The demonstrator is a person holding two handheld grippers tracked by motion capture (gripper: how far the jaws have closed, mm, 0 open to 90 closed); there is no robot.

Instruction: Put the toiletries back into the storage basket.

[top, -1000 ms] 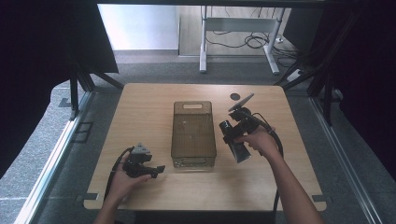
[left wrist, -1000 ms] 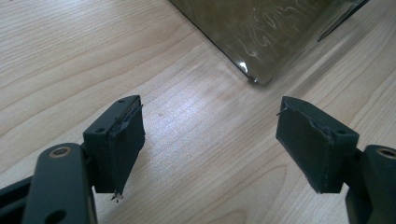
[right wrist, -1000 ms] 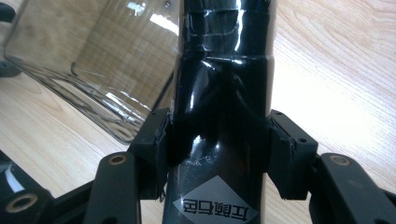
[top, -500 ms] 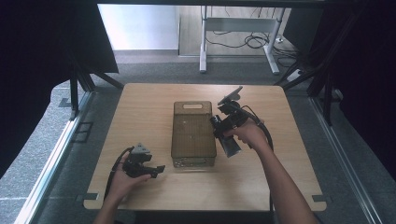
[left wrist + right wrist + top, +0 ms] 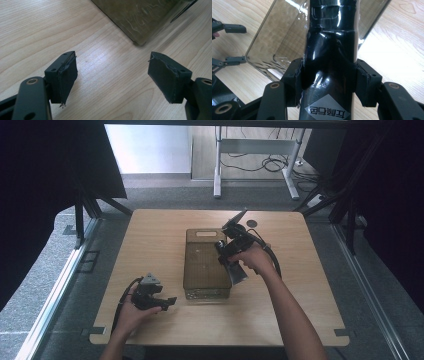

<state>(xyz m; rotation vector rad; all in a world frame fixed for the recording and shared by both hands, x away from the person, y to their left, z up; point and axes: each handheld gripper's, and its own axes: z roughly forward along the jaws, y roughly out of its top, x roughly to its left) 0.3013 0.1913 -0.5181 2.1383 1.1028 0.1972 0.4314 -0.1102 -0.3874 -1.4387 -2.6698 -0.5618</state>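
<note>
We held a black bottle [image 5: 331, 57] squarely between the pads of our right gripper [image 5: 329, 80], the jaws clamped on its body from both sides, above the right-hand edge of a clear bin [image 5: 207, 265] at the middle of the table [image 5: 150, 235]. A grey diamond label [image 5: 327, 111] sat on the bottle just below the pads; its characters appeared upside down in the right gripper view and we could not read them. The bottle's long axis ran along the jaws and past them, its far end over the bin's open top. From the high view the bottle [image 5: 239, 273] lay tilted, slanting down toward us. Our left gripper [image 5: 167, 301] rested near the table's front-left, apart from the bin, its jaws spread wide with only bare wood between them. A small dark disc [image 5: 251, 223] lay near the far edge.
</note>
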